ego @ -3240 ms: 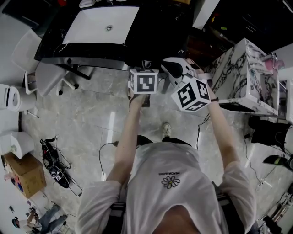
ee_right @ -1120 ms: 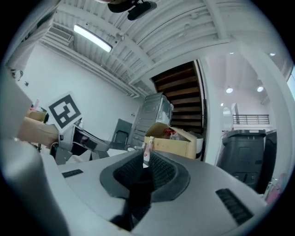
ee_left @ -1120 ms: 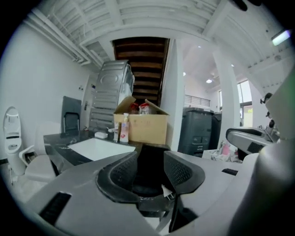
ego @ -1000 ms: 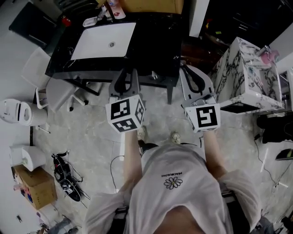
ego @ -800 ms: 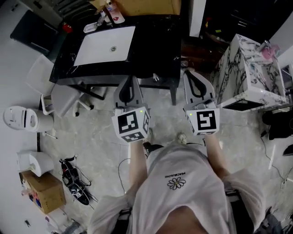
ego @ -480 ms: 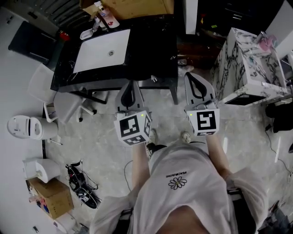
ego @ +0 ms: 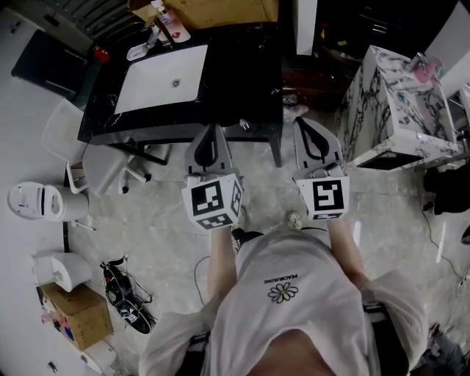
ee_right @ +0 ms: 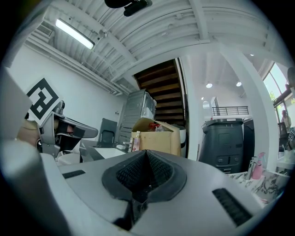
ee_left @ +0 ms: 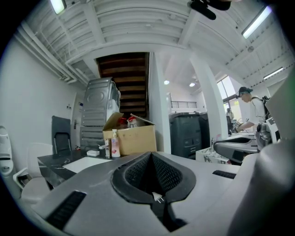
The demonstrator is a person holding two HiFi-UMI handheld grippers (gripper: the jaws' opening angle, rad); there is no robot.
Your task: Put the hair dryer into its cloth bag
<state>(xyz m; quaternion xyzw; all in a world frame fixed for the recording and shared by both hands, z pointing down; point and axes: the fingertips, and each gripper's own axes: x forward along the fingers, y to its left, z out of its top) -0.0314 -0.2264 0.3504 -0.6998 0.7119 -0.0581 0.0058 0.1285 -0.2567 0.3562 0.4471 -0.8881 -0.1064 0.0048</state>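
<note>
No hair dryer and no cloth bag shows in any view. In the head view my left gripper and my right gripper are held side by side, level, at the near edge of a black table. Both are shut, with nothing between the jaws. The left gripper view shows its dark pads meeting at the tip, and my left gripper is empty. My right gripper looks the same in its own view, its jaws closed on nothing.
The black table carries a white panel, bottles and a cardboard box. A marble block stands right, a chair left. A box and cables lie on the floor. A person stands far off.
Both grippers' jaws have closed from slightly apart a second ago. Earlier the two grippers were close together near the marble block; now they sit apart, facing the black table.
</note>
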